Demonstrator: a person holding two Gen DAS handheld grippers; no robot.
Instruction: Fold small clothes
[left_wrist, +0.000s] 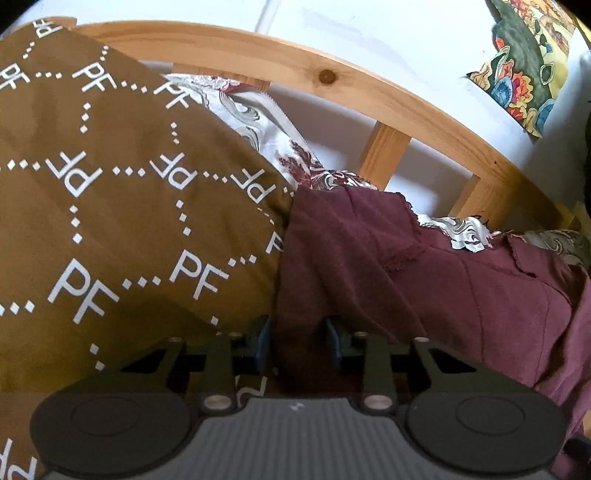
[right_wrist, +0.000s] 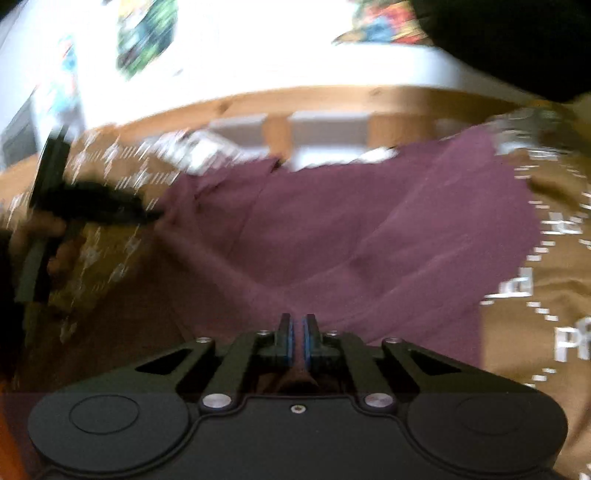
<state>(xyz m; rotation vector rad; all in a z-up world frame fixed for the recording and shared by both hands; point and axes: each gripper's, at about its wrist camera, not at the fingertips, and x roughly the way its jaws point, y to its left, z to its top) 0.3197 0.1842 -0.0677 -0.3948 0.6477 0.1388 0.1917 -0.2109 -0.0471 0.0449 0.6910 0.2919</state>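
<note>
A maroon garment (left_wrist: 424, 280) lies crumpled on a brown bedcover printed with white "PF" letters (left_wrist: 110, 206). My left gripper (left_wrist: 298, 341) is open, its blue-padded fingers straddling the garment's left edge where it meets the cover. In the blurred right wrist view the same maroon garment (right_wrist: 351, 229) is spread across the cover (right_wrist: 535, 295). My right gripper (right_wrist: 297, 339) is shut on the garment's near edge, cloth pinched between the blue pads. The left gripper (right_wrist: 122, 212) shows there as a dark shape at the garment's far left corner.
A curved wooden bed rail (left_wrist: 332, 70) with upright slats runs behind the garment, against a white wall. A patterned white pillow (left_wrist: 258, 122) lies behind the brown cover. A colourful cushion (left_wrist: 524, 62) sits at the upper right.
</note>
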